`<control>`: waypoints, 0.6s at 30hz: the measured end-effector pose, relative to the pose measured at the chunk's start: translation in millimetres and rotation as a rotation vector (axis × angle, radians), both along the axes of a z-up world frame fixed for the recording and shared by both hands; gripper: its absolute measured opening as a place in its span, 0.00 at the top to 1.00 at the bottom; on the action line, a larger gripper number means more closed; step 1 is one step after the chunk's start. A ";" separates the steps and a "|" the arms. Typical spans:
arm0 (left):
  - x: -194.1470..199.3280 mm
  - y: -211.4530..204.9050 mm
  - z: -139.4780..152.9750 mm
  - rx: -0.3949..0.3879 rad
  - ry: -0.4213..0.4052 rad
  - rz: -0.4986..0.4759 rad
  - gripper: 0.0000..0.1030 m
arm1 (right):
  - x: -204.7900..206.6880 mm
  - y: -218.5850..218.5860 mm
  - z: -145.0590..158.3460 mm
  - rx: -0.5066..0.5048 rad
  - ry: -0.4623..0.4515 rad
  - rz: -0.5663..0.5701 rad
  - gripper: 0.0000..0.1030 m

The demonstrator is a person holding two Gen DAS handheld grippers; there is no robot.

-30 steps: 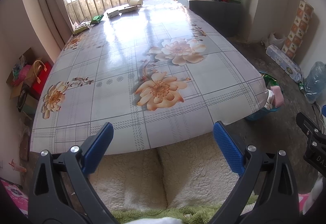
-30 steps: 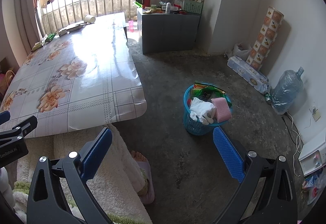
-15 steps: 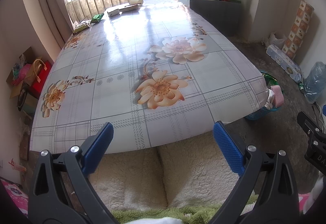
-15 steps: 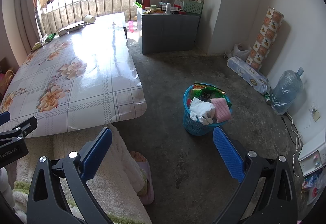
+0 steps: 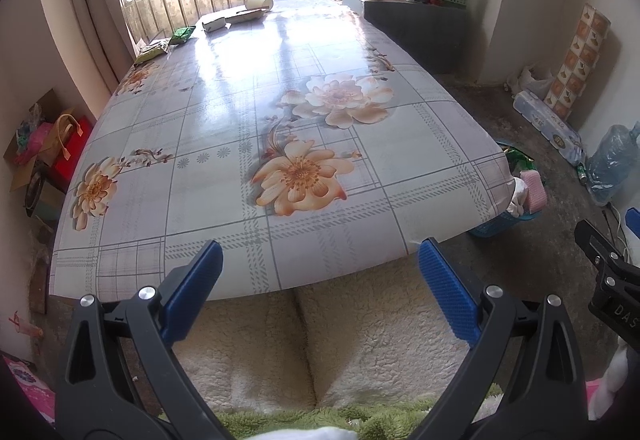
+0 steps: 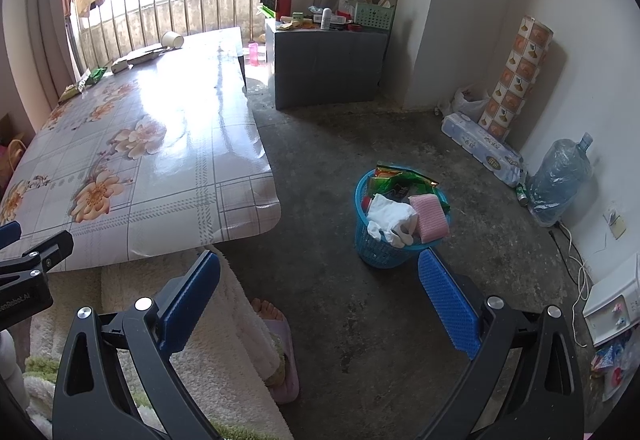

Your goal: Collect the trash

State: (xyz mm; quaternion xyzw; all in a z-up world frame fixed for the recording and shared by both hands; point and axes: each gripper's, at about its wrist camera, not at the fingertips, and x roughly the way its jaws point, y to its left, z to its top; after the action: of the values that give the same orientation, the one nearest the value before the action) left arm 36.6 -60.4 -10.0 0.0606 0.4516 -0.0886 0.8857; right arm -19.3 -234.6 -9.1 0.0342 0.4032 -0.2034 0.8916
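Fingers of both grippers spread wide, nothing between them: left gripper [image 5: 320, 280] with two blue pads, right gripper [image 6: 319, 278] likewise. Just ahead of the left fingers, the near edge of one flowered table [image 5: 224, 127]; under them, cream fleece-covered legs [image 5: 304, 340]. Far across the table from those fingers, trash in a row: one tipped paper cup [image 5: 259, 2], one flat cardboard piece [image 5: 244, 15], one small white box [image 5: 213, 24], two green wrappers [image 5: 182, 35]. Ahead of the right fingers, near the right pad, one blue basket [image 6: 384, 244] on the floor, holding wrappers, white cloth, one pink sponge [image 6: 430, 217]. Below the left pad, one foot in a slipper [image 6: 276, 344].
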 end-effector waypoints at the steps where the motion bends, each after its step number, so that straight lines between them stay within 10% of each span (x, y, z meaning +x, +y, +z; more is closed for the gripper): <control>1: 0.1 -0.3 1.1 -0.005 -0.001 -0.001 0.08 | -0.4 -0.2 0.3 -0.001 -0.001 -0.001 0.06; 18: 2.3 -0.4 4.0 -0.015 -0.008 0.004 0.08 | -1.9 -2.4 -0.9 0.000 -0.004 -0.006 0.06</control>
State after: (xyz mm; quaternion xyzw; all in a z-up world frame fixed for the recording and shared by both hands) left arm 38.9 -60.8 -5.9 0.0534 0.4474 -0.0901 0.8882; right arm -21.2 -236.9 -10.0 0.0358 0.4013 -0.2061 0.8918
